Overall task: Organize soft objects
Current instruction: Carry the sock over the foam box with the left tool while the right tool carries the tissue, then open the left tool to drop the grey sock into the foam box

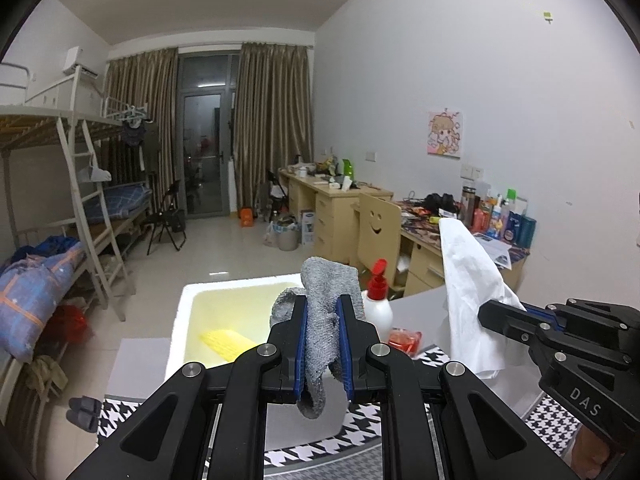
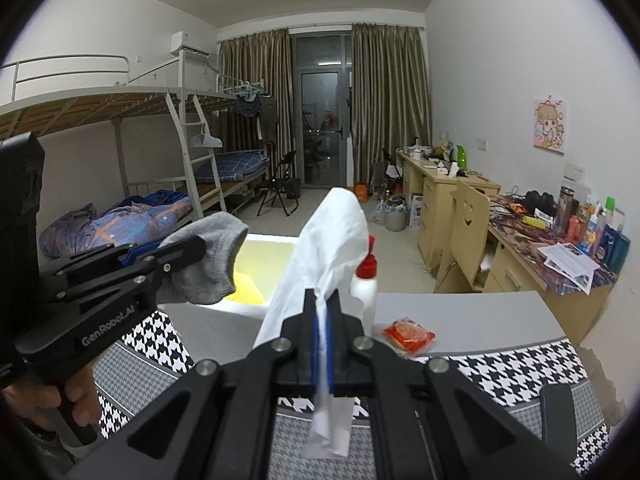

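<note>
My left gripper (image 1: 323,304) is shut on a grey sock (image 1: 326,284) and holds it up just above the white foam box (image 1: 182,320). The sock also shows in the right wrist view (image 2: 212,252), held by the left gripper (image 2: 188,250). My right gripper (image 2: 322,300) is shut on a white tissue (image 2: 328,240) that stands up from the jaws and hangs below them. In the left wrist view the right gripper (image 1: 494,314) holds the tissue (image 1: 470,280) to the right of the sock.
The foam box has a yellow item (image 1: 226,344) inside. A white squeeze bottle with a red cap (image 2: 365,280) and a red packet (image 2: 409,335) sit on the grey table (image 2: 480,320). A houndstooth cloth (image 2: 520,372) lies nearer. A cluttered desk (image 2: 560,260) stands at right.
</note>
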